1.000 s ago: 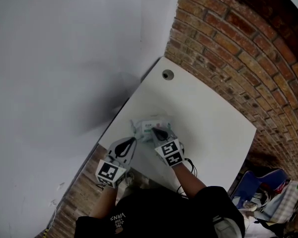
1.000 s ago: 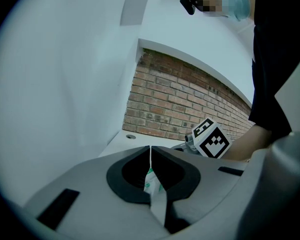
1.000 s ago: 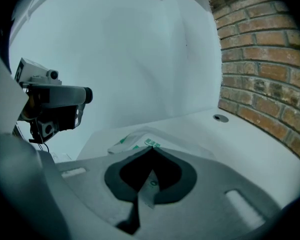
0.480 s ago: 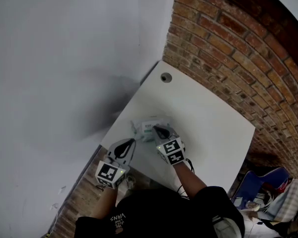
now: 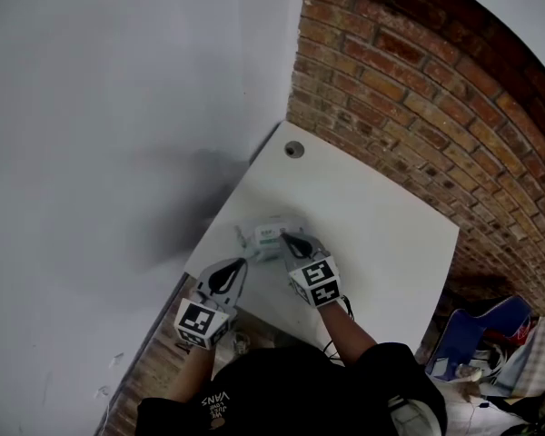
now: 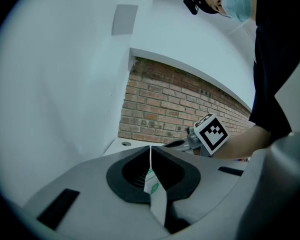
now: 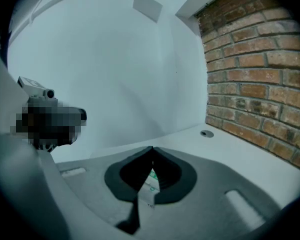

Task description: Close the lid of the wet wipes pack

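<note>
The wet wipes pack (image 5: 271, 235), white with green print, lies near the front left edge of the white table (image 5: 381, 216). My left gripper (image 5: 243, 260) reaches it from the near left, and my right gripper (image 5: 284, 238) rests on its top from the near side. In the left gripper view the left gripper (image 6: 150, 150) is shut, with a strip of the pack (image 6: 154, 185) pinched between its jaws. The right gripper (image 7: 152, 150) also stands shut, a white and green piece of the pack (image 7: 150, 181) showing in its slit. The lid is hidden under the grippers.
A round cable hole (image 5: 293, 149) sits in the table's far corner. A brick wall (image 5: 418, 89) runs along the far right side and a plain white wall (image 5: 118, 107) along the left. Bags (image 5: 490, 334) lie on the floor at the lower right.
Both grippers stay on the pack in nearly the same pose. The head view has shifted slightly, so the table sits a little further left in the picture.
</note>
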A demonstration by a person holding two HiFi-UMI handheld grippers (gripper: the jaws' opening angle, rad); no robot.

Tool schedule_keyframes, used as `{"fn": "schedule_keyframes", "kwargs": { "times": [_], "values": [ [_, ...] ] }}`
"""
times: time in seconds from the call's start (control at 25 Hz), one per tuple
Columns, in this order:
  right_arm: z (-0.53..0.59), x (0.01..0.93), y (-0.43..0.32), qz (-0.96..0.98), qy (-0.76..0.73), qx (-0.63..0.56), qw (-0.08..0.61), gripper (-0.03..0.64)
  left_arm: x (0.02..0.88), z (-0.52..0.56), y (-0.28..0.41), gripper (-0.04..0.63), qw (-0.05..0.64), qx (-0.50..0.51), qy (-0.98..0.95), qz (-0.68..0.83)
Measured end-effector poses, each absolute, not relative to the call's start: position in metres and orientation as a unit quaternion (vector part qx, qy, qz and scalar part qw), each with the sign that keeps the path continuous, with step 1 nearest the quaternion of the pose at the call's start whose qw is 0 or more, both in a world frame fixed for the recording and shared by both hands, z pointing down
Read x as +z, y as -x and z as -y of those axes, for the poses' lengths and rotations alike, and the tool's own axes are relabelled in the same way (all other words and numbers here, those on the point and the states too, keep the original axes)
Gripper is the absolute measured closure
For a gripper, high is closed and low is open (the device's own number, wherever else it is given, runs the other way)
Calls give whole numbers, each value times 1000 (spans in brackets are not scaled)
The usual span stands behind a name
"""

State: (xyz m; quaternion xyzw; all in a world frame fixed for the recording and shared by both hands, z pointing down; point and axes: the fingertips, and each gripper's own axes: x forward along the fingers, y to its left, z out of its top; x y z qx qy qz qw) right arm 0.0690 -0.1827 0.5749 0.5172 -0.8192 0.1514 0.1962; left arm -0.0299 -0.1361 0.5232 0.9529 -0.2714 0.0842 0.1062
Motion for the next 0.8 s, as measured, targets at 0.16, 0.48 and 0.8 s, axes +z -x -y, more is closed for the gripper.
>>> {"fn": "schedule_keyframes", "kwargs": {
  "times": [0.16, 0.48, 0.8],
  "values": [
    [176, 563, -69, 817, -527, 145, 185, 618, 514, 134, 32, 584, 106, 82, -953, 272],
    [156, 548, -69, 809, -547, 136, 170, 618, 504, 122, 33, 584, 95, 74, -960, 252],
    [133, 530, -65, 805, -559, 133, 148, 618, 492, 107, 35, 584, 86, 74, -966, 231]
  ]
}}
